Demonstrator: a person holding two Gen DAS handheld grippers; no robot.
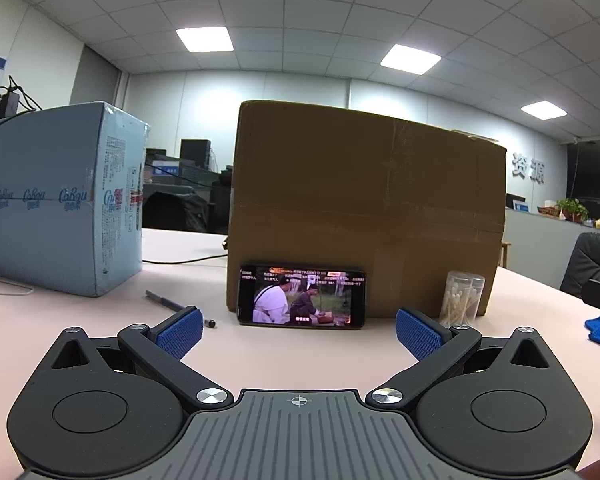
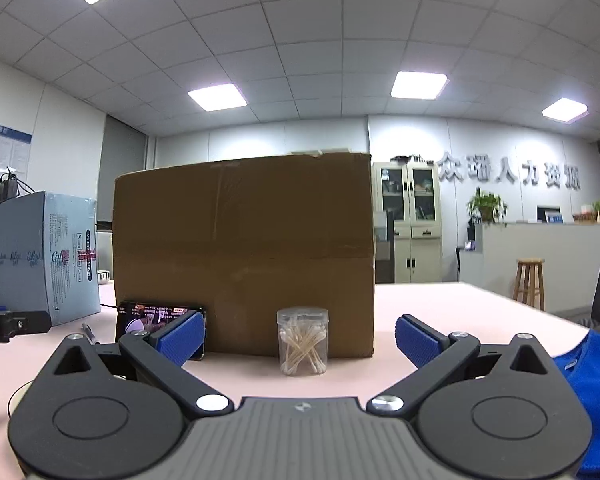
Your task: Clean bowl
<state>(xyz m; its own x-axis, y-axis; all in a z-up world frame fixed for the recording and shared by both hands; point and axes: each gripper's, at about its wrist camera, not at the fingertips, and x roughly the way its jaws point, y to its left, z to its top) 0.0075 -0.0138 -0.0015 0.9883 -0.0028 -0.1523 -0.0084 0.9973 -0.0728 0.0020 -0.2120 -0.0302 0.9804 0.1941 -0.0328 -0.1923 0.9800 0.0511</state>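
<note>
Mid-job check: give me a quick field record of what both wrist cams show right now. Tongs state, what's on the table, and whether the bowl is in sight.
left tongs: open, empty, low over the table
right tongs: open, empty
cardboard box: upright, straight ahead
phone: leaning on the box, video playing
cotton swab jar: right of the phone, in front of the box
light blue carton: left of the box
pen: lying before the carton
blue cloth: right edge
bowl: not identifiable in either view

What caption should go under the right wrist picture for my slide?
Open right tool faces a swab jar before a cardboard box, with a phone leaning beside it.
</note>
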